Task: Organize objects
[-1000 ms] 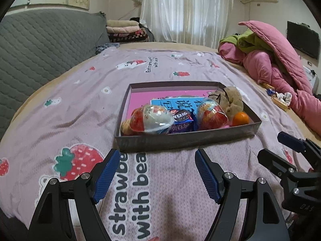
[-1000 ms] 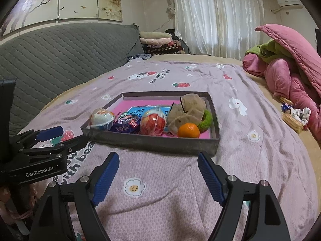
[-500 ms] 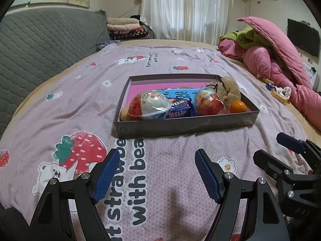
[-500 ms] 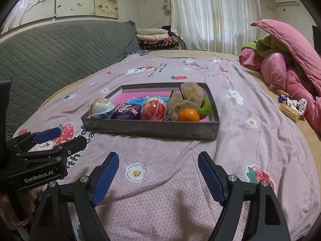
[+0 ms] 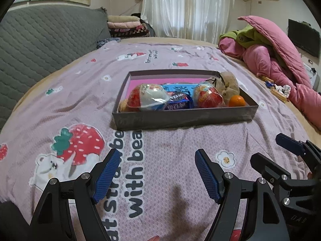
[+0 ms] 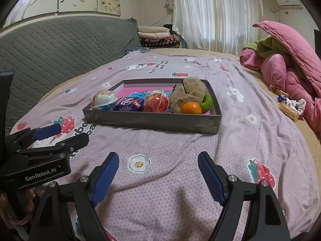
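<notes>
1. Both tools are spread wide and pinch nothing: the left tool [image 5: 155, 172] and the right tool [image 6: 158, 175] hover over the bedsheet [image 6: 250, 144], well short of the tray.
2. The grey tray [image 6: 152, 121] lies on the bed, ahead of both tools on their far side, its long axis running left to right across the view.
3. Contents, counted: two wrapped egg-shaped toys, a pale one [image 6: 104, 100] at the left and a red one [image 6: 156, 101] mid-tray; one purple snack packet [image 6: 129, 104] between them; one orange [image 6: 191, 108]; one beige mesh pouch [image 6: 188, 92]; one green ring [image 6: 206, 102] at the right end; one blue card [image 5: 176, 88] lying flat underneath.
4. Judgement: neither hand is clearly nearer; the left tool faces the pale egg end, the right tool the orange end.
</notes>
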Demonstrator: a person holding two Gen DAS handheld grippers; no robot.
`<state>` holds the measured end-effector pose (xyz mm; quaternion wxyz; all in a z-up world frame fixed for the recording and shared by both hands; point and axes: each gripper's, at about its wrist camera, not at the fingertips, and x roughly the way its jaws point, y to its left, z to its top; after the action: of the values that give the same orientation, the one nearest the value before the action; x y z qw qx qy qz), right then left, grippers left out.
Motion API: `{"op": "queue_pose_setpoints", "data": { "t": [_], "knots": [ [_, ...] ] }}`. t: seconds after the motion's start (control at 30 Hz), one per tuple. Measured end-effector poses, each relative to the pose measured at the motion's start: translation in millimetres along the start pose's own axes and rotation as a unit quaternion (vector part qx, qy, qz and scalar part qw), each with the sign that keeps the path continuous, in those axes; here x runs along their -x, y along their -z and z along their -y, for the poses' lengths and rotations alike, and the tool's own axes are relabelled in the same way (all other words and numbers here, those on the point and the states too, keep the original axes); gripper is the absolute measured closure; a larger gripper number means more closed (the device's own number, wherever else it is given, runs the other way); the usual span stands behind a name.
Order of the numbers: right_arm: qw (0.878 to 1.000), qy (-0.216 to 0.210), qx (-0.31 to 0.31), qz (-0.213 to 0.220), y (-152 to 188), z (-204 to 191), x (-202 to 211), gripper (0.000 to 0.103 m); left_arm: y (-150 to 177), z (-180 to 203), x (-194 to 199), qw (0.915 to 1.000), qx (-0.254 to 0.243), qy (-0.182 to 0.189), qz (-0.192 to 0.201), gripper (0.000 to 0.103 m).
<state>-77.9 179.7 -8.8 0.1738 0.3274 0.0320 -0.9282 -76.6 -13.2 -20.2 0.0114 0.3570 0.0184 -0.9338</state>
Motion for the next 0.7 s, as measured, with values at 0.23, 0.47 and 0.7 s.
{"op": "queue_pose_setpoints", "data": {
  "t": [0.23, 0.47, 0.7],
  "knots": [
    [1.0, 0.011, 0.005, 0.0, 3.4, -0.7, -3.6, 0.023, 6.9, 0.4, -8.3, 0.9999, 0.003, -0.003, -0.013, 0.025],
    [1.0, 0.012, 0.0, -0.003, 5.4, 2.4, -9.3, 0.023, 11.8, 2.1, -16.1, 0.9998, 0.001, -0.004, -0.019, 0.025],
    [1.0, 0.011, -0.001, -0.007, 7.1, 3.4, -11.8, 0.023, 12.8, 0.6, -20.0, 0.9997, 0.003, -0.005, -0.023, 0.025]
  ]
}}
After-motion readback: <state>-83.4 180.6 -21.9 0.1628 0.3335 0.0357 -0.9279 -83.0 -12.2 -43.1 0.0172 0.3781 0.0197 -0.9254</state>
